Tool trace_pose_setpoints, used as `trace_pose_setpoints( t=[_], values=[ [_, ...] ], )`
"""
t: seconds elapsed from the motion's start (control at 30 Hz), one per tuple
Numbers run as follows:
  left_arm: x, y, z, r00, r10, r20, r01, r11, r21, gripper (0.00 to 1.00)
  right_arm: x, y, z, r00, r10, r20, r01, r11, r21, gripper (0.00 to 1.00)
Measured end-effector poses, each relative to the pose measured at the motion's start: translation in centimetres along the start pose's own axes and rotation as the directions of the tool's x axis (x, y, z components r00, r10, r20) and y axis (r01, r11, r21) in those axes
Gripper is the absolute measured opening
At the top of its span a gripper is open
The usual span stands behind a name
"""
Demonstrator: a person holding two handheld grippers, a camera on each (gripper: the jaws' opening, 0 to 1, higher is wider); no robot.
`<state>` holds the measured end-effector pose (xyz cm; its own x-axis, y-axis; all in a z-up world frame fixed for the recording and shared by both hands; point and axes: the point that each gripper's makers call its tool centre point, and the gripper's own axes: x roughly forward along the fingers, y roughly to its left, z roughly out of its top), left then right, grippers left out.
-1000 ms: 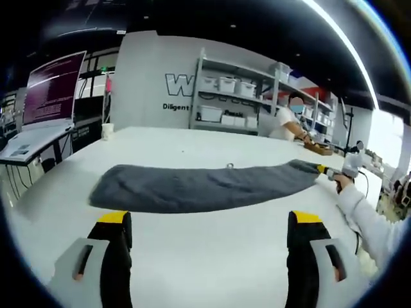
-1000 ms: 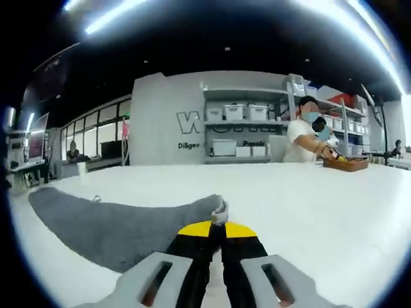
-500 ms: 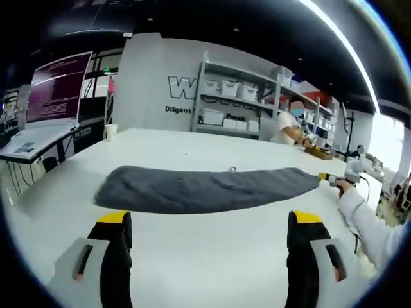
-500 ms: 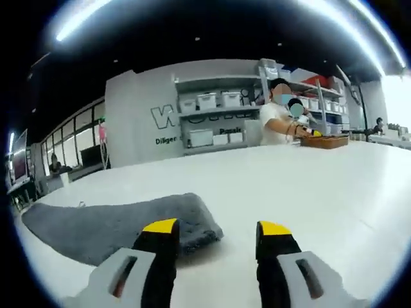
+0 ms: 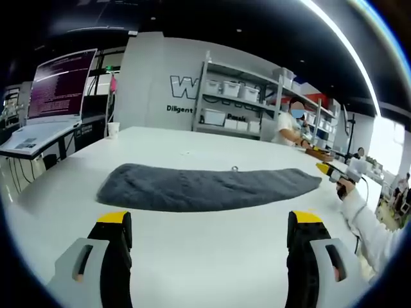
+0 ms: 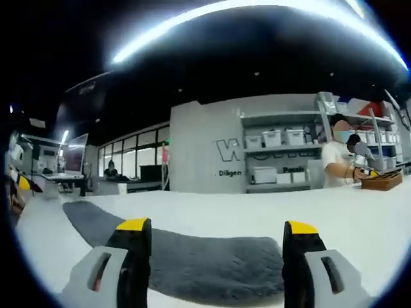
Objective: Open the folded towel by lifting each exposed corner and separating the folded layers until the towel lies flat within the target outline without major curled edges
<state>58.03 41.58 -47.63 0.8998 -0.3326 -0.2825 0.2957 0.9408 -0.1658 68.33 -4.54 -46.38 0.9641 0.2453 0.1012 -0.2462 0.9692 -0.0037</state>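
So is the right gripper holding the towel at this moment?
No. In the right gripper view the right gripper stands wide open, its yellow-tipped jaws apart above the grey towel, which lies on the white table.

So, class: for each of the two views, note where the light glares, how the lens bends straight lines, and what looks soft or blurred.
Left gripper view: a ceiling light strip flares white and curves with the lens; the table edge bows; the grey towel is sharp, the distant shelves softer. Right gripper view: the ceiling light strip arcs across the top, blown out; the towel near the claw looks slightly blurred.
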Motion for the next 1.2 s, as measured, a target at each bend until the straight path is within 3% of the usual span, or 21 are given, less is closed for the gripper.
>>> trace_pose_setpoints(
  t=[0.13, 0.27, 0.47, 0.5, 0.6, 0.7, 0.87, 0.97, 1.03, 1.1, 1.2],
  values=[
    [0.1, -0.2, 0.0, 1.000, -0.010, -0.001, 0.010, 1.000, 0.001, 0.99, 0.7, 1.7, -0.2, 0.998, 0.065, -0.007, -0.065, 0.998, -0.008, 1.00],
    [0.2, -0.4, 0.0, 1.000, -0.017, -0.005, 0.017, 1.000, 0.002, 0.99, 1.0, 3.3, -0.7, 0.992, 0.120, -0.033, -0.121, 0.992, -0.045, 0.99],
    [0.2, -0.3, 0.0, 1.000, -0.018, -0.008, 0.018, 1.000, -0.001, 0.99, 1.2, 3.7, -1.2, 0.988, 0.136, -0.066, -0.141, 0.987, -0.080, 0.99],
    [0.2, -0.1, 0.0, 1.000, -0.017, -0.007, 0.017, 1.000, -0.002, 0.99, 1.3, 3.7, -1.8, 0.983, 0.152, -0.098, -0.160, 0.983, -0.085, 0.99],
    [0.1, 0.2, 0.3, 1.000, -0.006, 0.006, 0.006, 1.000, -0.010, 0.99, 1.3, 2.6, -3.6, 0.956, 0.172, -0.237, -0.198, 0.976, -0.094, 0.99],
    [0.4, 0.4, 0.2, 1.000, 0.006, 0.008, -0.006, 1.000, -0.010, 0.99, 1.9, 0.2, -4.4, 0.929, 0.177, -0.324, -0.216, 0.973, -0.087, 0.99],
    [1.5, -0.6, 0.0, 1.000, -0.020, 0.001, 0.020, 1.000, -0.011, 0.99, 3.6, -2.7, -5.0, 0.892, 0.202, -0.403, -0.240, 0.970, -0.045, 0.99],
    [2.2, -1.2, -0.3, 0.999, -0.033, -0.015, 0.033, 0.999, -0.001, 0.99, 5.1, -4.3, -6.5, 0.854, 0.234, -0.465, -0.273, 0.962, -0.017, 0.99],
    [2.6, -1.5, -0.5, 0.999, -0.042, -0.024, 0.042, 0.999, 0.005, 0.99, 6.2, -5.4, -7.9, 0.829, 0.254, -0.499, -0.255, 0.965, 0.067, 0.98],
    [2.8, -1.5, -0.6, 0.999, -0.043, -0.029, 0.044, 0.999, 0.006, 0.99, 6.8, -6.0, -8.6, 0.818, 0.264, -0.511, -0.243, 0.964, 0.110, 0.98],
    [3.4, -1.3, -0.8, 0.998, -0.040, -0.038, 0.040, 0.999, 0.005, 0.99, 8.0, -7.0, -9.3, 0.815, 0.262, -0.517, -0.228, 0.965, 0.129, 0.92]
  ],
)
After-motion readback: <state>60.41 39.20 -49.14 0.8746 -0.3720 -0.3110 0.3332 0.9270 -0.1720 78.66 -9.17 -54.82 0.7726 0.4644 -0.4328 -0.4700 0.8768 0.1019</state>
